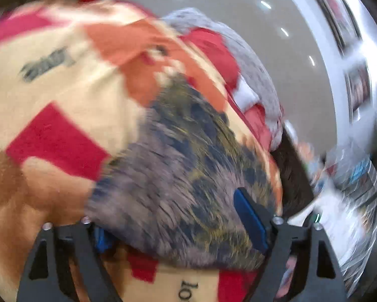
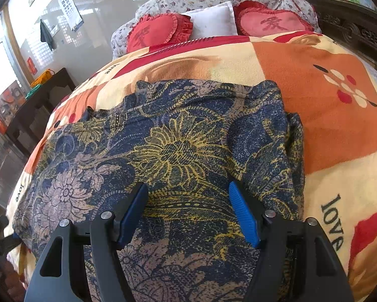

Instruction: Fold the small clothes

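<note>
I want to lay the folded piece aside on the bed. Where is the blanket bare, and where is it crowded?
Bare blanket lies right of the blue floral garment, across the orange patch to the "love" print, plus a strip between the garment's far edge and the heart pillows. The head end is crowded with pillows.

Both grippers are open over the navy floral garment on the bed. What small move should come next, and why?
Probably lower the right gripper and close it on the floral garment. Its jaws are open just above the cloth, which lies spread on the blanket, not yet folded. The left gripper is open too, but its view is blurred.
</note>
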`<state>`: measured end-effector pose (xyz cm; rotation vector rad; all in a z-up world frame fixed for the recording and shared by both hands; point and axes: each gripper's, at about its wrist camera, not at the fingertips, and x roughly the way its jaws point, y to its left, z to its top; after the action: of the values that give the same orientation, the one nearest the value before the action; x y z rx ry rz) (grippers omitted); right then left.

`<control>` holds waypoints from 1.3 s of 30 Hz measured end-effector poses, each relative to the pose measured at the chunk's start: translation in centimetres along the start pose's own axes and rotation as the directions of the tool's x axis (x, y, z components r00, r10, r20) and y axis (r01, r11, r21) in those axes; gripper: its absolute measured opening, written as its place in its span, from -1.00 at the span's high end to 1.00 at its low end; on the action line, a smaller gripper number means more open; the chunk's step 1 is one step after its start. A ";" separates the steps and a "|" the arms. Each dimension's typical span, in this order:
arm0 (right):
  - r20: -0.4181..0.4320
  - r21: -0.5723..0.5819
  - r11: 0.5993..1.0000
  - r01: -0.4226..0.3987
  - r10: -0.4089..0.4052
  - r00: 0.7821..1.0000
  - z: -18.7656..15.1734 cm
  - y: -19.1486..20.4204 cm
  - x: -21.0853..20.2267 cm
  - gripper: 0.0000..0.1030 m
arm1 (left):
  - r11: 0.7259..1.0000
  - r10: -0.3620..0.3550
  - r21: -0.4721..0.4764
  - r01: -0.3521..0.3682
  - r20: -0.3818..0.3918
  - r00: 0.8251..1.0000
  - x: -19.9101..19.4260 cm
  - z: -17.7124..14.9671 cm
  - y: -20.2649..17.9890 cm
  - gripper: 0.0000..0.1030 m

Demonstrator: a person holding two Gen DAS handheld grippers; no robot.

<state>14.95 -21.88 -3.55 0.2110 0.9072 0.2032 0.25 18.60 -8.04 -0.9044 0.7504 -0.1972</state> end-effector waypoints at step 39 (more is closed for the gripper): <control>-0.005 -0.014 1.000 -0.004 0.004 1.000 -0.1 0.4 0.3 -0.62 | 0.785 0.420 0.477 -0.394 0.057 0.906 7.1 -3.3 -11.4 0.79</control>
<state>15.03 -21.45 -3.75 0.1994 0.9100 0.2135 4.97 6.15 -4.13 -0.2477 0.8782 -0.0157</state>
